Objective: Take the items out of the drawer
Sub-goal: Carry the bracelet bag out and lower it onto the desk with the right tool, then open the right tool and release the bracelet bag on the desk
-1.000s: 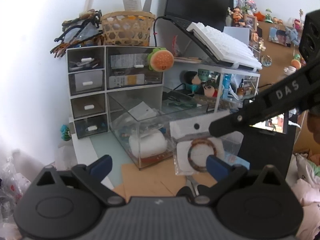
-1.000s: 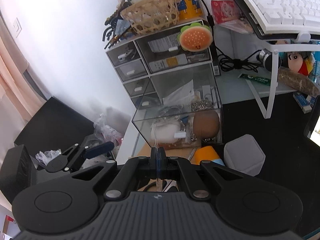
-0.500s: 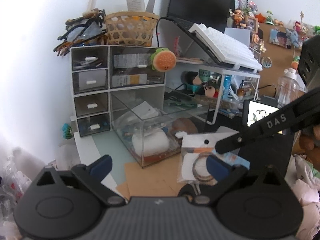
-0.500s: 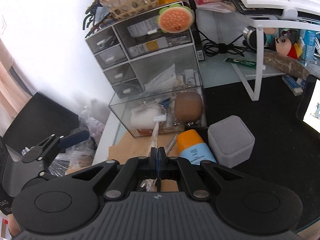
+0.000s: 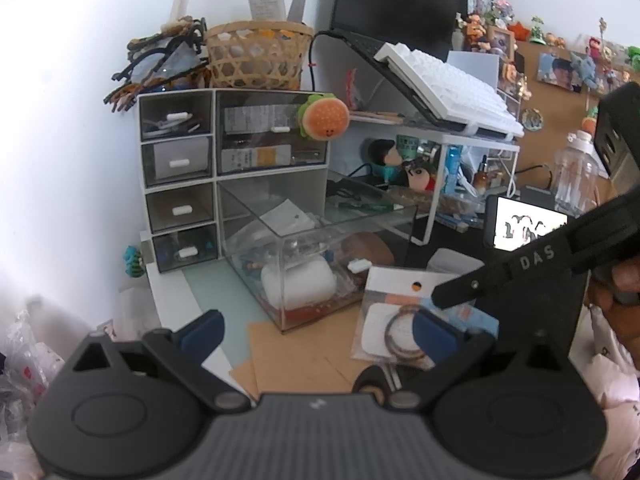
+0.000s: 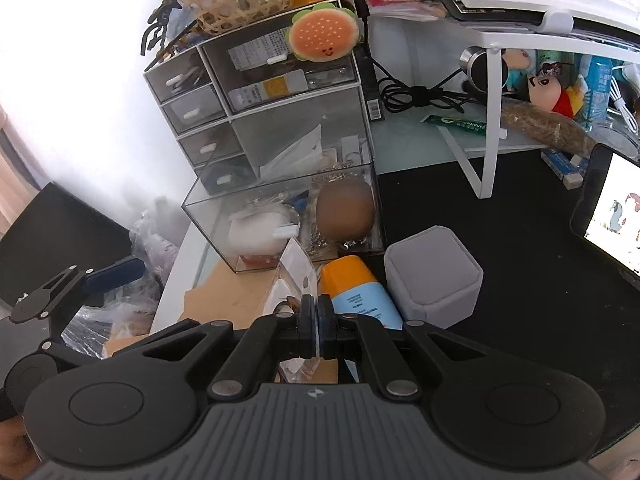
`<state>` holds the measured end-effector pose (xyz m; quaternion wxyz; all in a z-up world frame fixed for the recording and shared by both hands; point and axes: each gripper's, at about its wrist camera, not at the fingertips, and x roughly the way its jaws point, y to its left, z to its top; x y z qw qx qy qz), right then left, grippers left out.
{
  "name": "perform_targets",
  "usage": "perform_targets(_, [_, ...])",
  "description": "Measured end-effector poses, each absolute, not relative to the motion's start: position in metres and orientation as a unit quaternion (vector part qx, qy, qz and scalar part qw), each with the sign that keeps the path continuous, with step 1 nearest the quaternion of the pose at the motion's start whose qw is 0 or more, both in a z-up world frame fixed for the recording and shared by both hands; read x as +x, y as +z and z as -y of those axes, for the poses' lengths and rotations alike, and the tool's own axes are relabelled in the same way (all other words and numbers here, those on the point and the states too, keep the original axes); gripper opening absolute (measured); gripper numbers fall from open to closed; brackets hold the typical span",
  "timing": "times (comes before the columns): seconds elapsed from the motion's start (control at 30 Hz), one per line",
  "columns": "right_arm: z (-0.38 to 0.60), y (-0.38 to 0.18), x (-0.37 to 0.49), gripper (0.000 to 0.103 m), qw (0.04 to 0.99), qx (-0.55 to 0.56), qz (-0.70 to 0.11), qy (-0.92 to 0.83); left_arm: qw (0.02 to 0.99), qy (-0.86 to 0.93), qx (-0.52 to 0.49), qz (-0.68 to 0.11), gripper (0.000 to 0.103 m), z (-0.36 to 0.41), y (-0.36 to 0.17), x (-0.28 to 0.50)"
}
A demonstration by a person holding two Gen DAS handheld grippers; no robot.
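A clear drawer (image 5: pixel 304 256) is pulled out of the white organizer (image 5: pixel 180 168) and holds a white pouch (image 5: pixel 298 286) and a brown round item (image 6: pixel 345 210). My right gripper (image 6: pixel 317 316) is shut on a clear packet with a ring-shaped bracelet (image 5: pixel 402 320), low over the brown mat in front of the drawer. The packet shows edge-on in the right wrist view (image 6: pixel 294 276). My left gripper (image 5: pixel 316 330) is open and empty, left of the packet, facing the drawer.
An orange-and-blue tube (image 6: pixel 360 292) and a grey box (image 6: pixel 434 276) lie right of the packet. A phone (image 5: pixel 524 230) stands on the black mat. A shelf with a white keyboard (image 5: pixel 448 88) is behind. Plastic bags (image 6: pixel 152 240) lie at the left.
My right gripper has carried the packet away from the drawer front, down toward the mat beside the tube. My left gripper stays open and has barely moved.
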<state>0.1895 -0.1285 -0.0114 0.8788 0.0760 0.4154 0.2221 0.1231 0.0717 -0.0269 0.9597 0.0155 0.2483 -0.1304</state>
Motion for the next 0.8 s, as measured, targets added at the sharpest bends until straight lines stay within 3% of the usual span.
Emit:
perform_targets(0.1, [0.129, -0.012, 0.19, 0.005, 0.879, 0.073, -0.416, 0.22, 0.959, -0.131, 0.017, -0.25, 0.102, -0.071, -0.028, 0.124])
perform_targets(0.27, [0.132, -0.011, 0.19, 0.036, 0.881, 0.078, -0.413, 0.216, 0.959, -0.133, 0.018, -0.25, 0.102, -0.071, -0.029, 0.126])
perform_targets(0.8, [0.132, -0.003, 0.177, 0.036, 0.885, 0.075, -0.397, 0.234, 0.963, -0.123, 0.016, -0.241, 0.102, -0.069, -0.007, 0.111])
